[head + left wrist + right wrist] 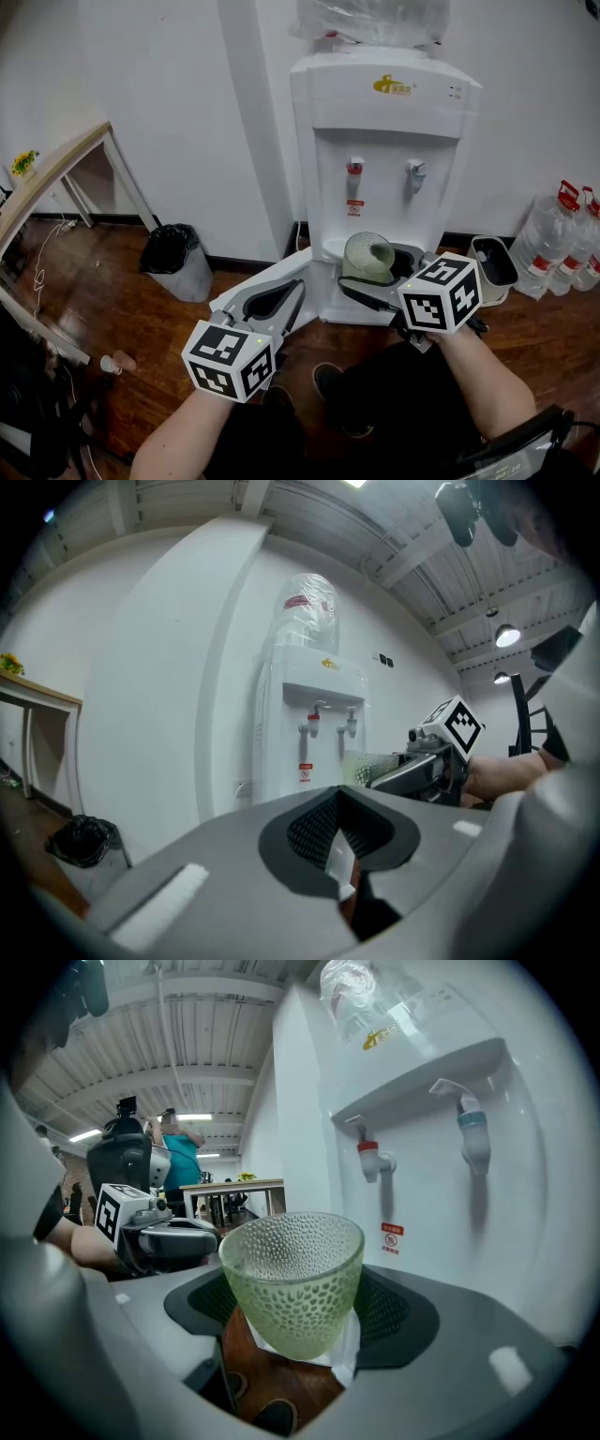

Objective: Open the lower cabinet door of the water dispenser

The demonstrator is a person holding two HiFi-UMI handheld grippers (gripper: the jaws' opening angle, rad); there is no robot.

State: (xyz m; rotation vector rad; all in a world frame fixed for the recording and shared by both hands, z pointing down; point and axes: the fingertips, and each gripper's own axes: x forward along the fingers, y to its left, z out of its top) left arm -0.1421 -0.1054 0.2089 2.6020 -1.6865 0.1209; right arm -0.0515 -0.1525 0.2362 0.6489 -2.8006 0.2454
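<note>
The white water dispenser (384, 141) stands against the wall, with a red tap (354, 169) and a blue tap (415, 171). Its lower cabinet front is mostly hidden behind my grippers in the head view. My right gripper (370, 281) is shut on a dimpled green glass cup (367, 255), held upright in front of the dispenser's drip tray. In the right gripper view the cup (292, 1279) sits between the pads. My left gripper (286, 298) is open with nothing between its pads, pointing level at the dispenser's lower part (281, 780), left of the cup.
A black-bagged bin (176, 258) stands on the wooden floor left of the dispenser. A wooden table (56, 173) is at far left. Large water bottles (562, 239) and a white tub (494, 262) stand at right. A plastic-wrapped bottle (370, 19) tops the dispenser.
</note>
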